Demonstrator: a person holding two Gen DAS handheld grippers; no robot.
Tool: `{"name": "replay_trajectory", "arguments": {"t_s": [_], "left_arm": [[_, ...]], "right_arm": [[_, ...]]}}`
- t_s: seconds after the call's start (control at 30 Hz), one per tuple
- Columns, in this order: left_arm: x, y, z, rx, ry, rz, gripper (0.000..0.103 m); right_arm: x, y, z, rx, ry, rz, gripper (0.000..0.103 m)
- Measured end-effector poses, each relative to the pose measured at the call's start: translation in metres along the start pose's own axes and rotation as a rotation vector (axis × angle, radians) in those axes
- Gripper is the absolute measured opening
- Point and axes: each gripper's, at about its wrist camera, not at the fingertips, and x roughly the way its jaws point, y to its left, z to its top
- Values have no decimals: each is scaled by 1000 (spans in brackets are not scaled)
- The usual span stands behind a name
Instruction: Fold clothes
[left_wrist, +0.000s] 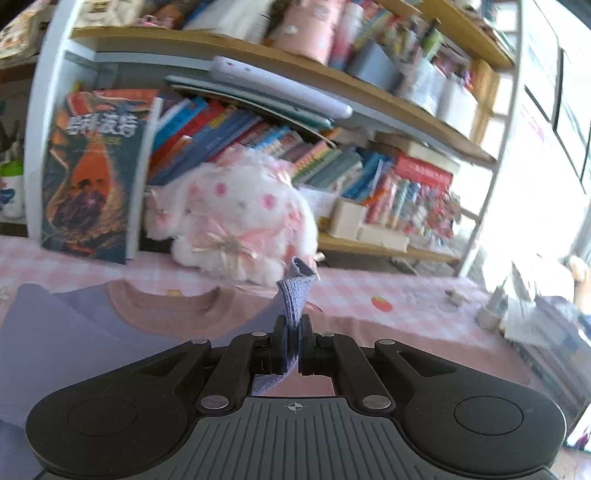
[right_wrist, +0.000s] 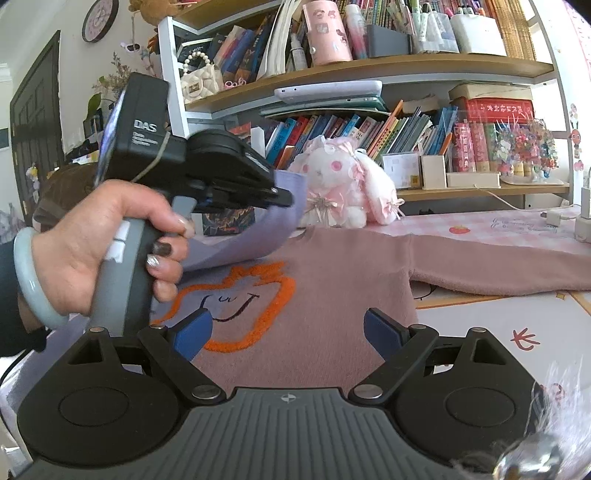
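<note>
A pink and lilac sweater (right_wrist: 332, 280) with an orange embroidered figure lies flat on the table. Its pink right sleeve (right_wrist: 498, 258) stretches out to the right. My left gripper (left_wrist: 293, 328) is shut on the ribbed cuff of the lilac sleeve (left_wrist: 293, 295), which sticks up between its fingers. The right wrist view shows that left gripper (right_wrist: 284, 197) in a hand, lifting the lilac sleeve (right_wrist: 243, 243) over the sweater's body. My right gripper (right_wrist: 288, 332) is open just above the sweater's lower front, with nothing between its blue pads.
A white and pink plush rabbit (right_wrist: 347, 184) sits at the back of the table against a bookshelf (right_wrist: 369, 66) full of books. The pink checked tablecloth (right_wrist: 498, 225) shows to the right, with chargers (right_wrist: 583, 218) at the far right edge.
</note>
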Motion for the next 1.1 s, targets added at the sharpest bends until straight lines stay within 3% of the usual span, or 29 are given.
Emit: {"name": "replay_trajectory", "arguments": {"t_s": [0.17, 0.27, 0.33, 0.5, 0.77, 1.0, 1.1], "left_arm": [[12, 6, -10, -32, 66, -23, 5], [21, 10, -13, -25, 102, 6, 23], [20, 16, -12, -21, 105, 32, 50], [-15, 40, -2, -16, 27, 15, 68], [-107, 91, -8, 85, -36, 139, 73], [-149, 130, -50, 132, 65, 303, 73], [-153, 144, -57, 111, 100, 316, 73]], "right_arm": [[0, -1, 0, 6, 0, 2, 89], [0, 0, 0, -1, 2, 2, 89], [0, 1, 0, -7, 3, 0, 89], [1, 2, -1, -14, 7, -8, 89], [9, 11, -1, -73, 43, -32, 89], [11, 24, -4, -162, 53, -51, 89], [10, 29, -7, -196, 124, -94, 89]]}}
